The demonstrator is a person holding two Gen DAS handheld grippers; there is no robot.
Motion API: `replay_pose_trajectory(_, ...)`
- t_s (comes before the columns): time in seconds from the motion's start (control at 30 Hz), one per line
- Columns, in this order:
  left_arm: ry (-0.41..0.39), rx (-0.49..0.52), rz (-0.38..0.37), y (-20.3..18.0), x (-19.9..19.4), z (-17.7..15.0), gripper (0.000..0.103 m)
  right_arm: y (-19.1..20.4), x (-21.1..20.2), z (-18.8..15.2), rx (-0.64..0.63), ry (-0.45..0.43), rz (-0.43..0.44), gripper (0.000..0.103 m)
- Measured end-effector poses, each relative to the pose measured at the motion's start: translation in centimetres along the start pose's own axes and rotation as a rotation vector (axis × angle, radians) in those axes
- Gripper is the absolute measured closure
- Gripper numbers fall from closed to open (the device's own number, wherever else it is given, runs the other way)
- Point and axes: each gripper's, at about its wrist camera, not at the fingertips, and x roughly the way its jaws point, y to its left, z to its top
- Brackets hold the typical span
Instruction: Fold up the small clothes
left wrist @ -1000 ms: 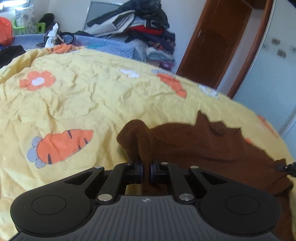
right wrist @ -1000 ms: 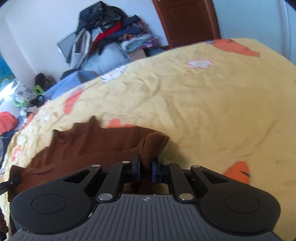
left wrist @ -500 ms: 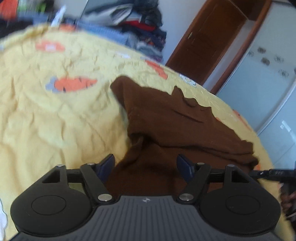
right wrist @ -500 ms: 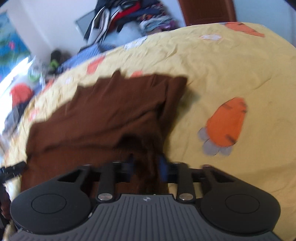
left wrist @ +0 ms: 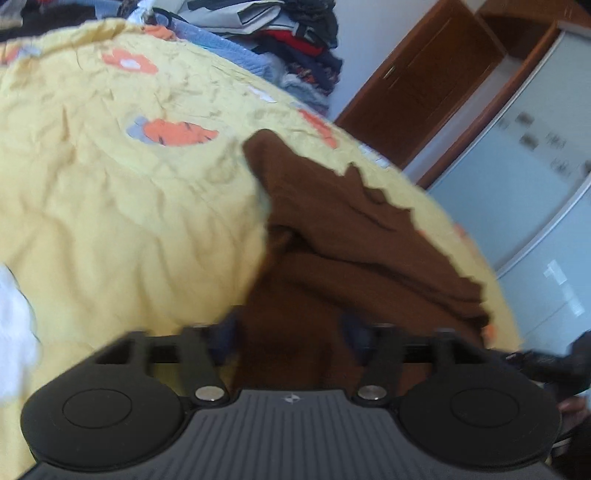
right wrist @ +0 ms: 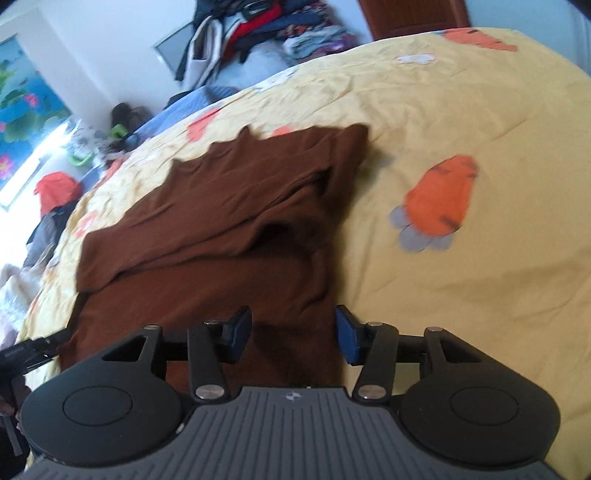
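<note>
A small brown knit garment [right wrist: 236, 221] lies on the yellow carrot-print bedspread [right wrist: 461, 122], its far part doubled over the near part. It also shows in the left wrist view [left wrist: 354, 251]. My right gripper [right wrist: 293, 334] is open, its blue pads on either side of the garment's near right edge, gripping nothing. My left gripper [left wrist: 291, 332] is open over the garment's near left edge; its view is blurred. The left gripper's tip shows at the right wrist view's left edge [right wrist: 29, 350].
A heap of mixed clothes [right wrist: 258, 33] is piled beyond the bed's far end, by a brown wooden door [left wrist: 417, 85]. More clothing and a red item [right wrist: 55, 188] lie off the bed's left side. A white cloth [left wrist: 14, 325] sits at the left.
Both grippers were shut on the garment's corners a second ago. They carried them back, opened and let go, leaving the garment folded over itself. Both have drawn back toward its near edge.
</note>
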Motion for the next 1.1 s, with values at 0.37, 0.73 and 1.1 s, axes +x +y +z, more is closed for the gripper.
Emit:
replay_pose_trajectory(0.37, 0.033, 0.070, 0.104, 0.7, -0.7, -0.2, 0.099, -2.9, -1.3, -1.2, 0.084, -0.002, 0.037, 0.093)
replay_pose_trajectory(0.73, 0.038, -0.062, -0.048, -0.2, -3.2, -4.8, 0.069, -0.5, -4.0, -5.9, 0.088, 0.093, 0.123, 0.094)
replay_pose_trajectory(1.1, 0.138, -0.103, -0.040, 1.6, -5.7, -5.6, 0.086, -1.8, -7.2, -8.7, 0.122, 0.094, 0.134, 0.067)
